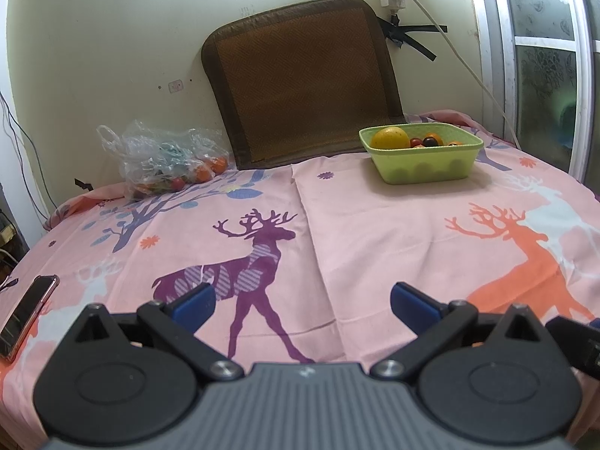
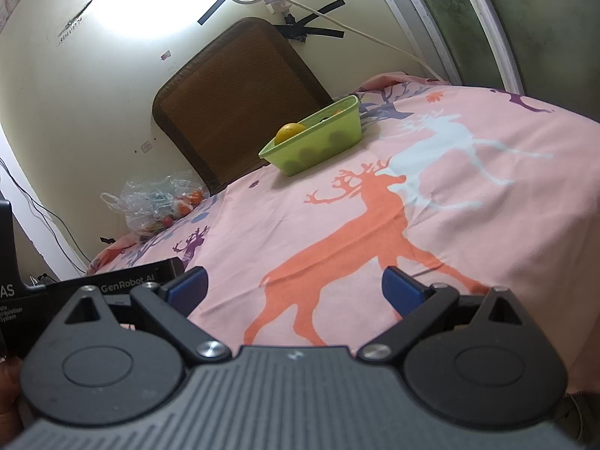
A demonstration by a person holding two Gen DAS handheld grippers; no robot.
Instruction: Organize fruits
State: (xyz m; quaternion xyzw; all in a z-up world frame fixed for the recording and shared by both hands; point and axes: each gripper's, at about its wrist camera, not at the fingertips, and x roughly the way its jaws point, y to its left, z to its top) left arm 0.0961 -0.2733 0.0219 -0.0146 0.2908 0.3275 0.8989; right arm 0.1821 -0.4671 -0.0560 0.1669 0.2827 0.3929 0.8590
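A light green tub (image 1: pixel 423 163) stands on the pink deer-print cloth at the far right; it holds a large yellow-orange fruit (image 1: pixel 390 137) and several small red and dark fruits (image 1: pixel 427 140). A clear plastic bag (image 1: pixel 165 161) with oranges and tomatoes lies at the far left by the wall. My left gripper (image 1: pixel 302 302) is open and empty, low over the near cloth. My right gripper (image 2: pixel 294 288) is open and empty, also near. The right wrist view shows the tub (image 2: pixel 318 146), the yellow fruit (image 2: pixel 289 132) and the bag (image 2: pixel 157 206).
A brown woven mat (image 1: pixel 303 82) leans on the wall behind the tub. A phone (image 1: pixel 26 315) lies at the near left edge. A power strip with a white cable (image 1: pixel 450 41) hangs on the wall. A window frame (image 1: pixel 540 56) is at the right.
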